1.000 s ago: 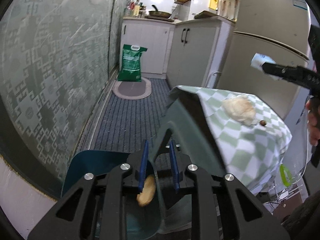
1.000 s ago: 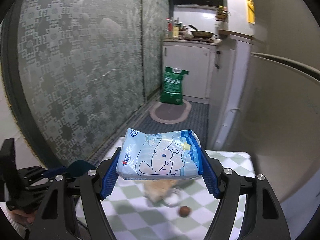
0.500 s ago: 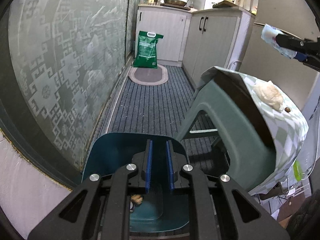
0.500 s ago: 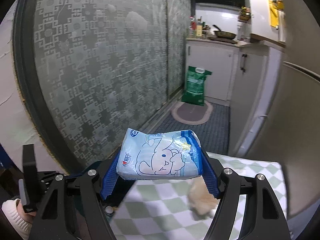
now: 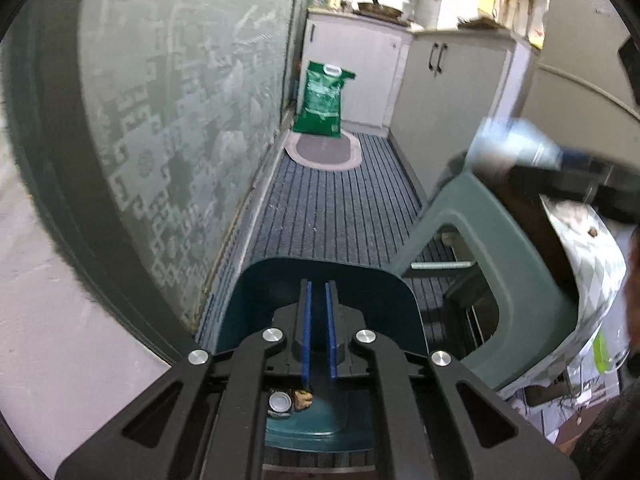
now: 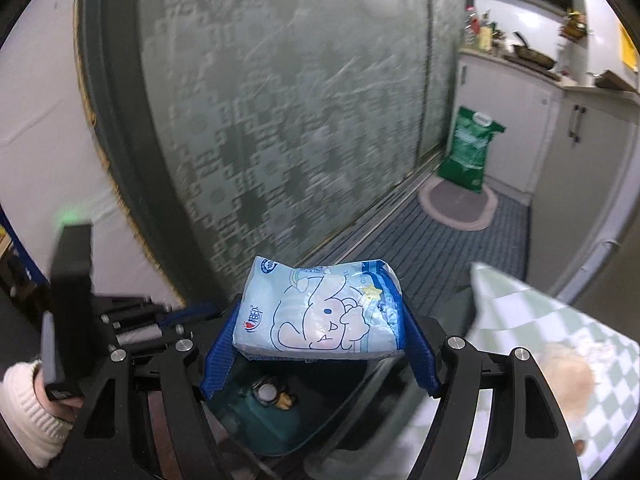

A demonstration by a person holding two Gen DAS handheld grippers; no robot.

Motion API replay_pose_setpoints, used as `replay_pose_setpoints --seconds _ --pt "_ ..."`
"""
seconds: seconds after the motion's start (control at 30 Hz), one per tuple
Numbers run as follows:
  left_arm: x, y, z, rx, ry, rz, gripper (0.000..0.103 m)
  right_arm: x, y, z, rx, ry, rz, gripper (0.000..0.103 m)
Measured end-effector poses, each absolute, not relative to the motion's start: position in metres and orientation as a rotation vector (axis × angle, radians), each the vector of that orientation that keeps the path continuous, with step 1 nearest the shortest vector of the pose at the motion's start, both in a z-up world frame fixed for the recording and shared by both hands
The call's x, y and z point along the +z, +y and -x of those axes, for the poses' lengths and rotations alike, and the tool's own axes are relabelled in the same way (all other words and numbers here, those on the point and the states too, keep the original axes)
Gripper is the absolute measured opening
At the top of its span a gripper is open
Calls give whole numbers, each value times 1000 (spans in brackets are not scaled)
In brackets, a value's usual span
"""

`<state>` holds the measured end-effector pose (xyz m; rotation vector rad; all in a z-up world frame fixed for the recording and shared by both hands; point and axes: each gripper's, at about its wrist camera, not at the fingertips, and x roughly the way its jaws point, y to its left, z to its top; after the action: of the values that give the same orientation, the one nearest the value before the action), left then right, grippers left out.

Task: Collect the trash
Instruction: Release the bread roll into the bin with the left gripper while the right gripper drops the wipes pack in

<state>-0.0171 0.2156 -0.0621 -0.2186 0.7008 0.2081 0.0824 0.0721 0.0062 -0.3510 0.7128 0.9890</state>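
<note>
Tissue pack sits crosswise between the right gripper pads, pinched at both short ends, its long axis running left to right across the lower middle of the right wrist frame. Directly beneath it, at the bottom centre, lies the open teal bin, with a can and a brown scrap already on its floor. So the drop point is below and slightly toward the lower left of the pack; judging by this, the right hand is the one placed to release.

In the left wrist view the left gripper has just been closing and now has its blue pads almost pressed together with nothing between them, hanging over the same bin, whose curved rim fills the lower centre. The blurred pack shows at the right edge, above the green stool.

Room is tight: the checked tablecloth edge crowds the lower right, the left gripper body and a white-sleeved hand stand at lower left, and the patterned glass door lies behind. The pack's width looks close to the bin mouth, so a straight descent seems safest.
</note>
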Motion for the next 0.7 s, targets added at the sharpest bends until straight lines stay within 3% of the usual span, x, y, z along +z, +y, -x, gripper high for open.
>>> replay_pose_setpoints --seconds 0.6,0.67,0.7 --pt "-21 234 50 212 530 252 8 -103 140 -60 1043 937 526 73" --pt "-20 233 51 206 520 253 8 -114 143 -62 1049 976 539 75" --pt "-19 234 53 204 512 255 8 -120 144 -61 1050 998 552 82"
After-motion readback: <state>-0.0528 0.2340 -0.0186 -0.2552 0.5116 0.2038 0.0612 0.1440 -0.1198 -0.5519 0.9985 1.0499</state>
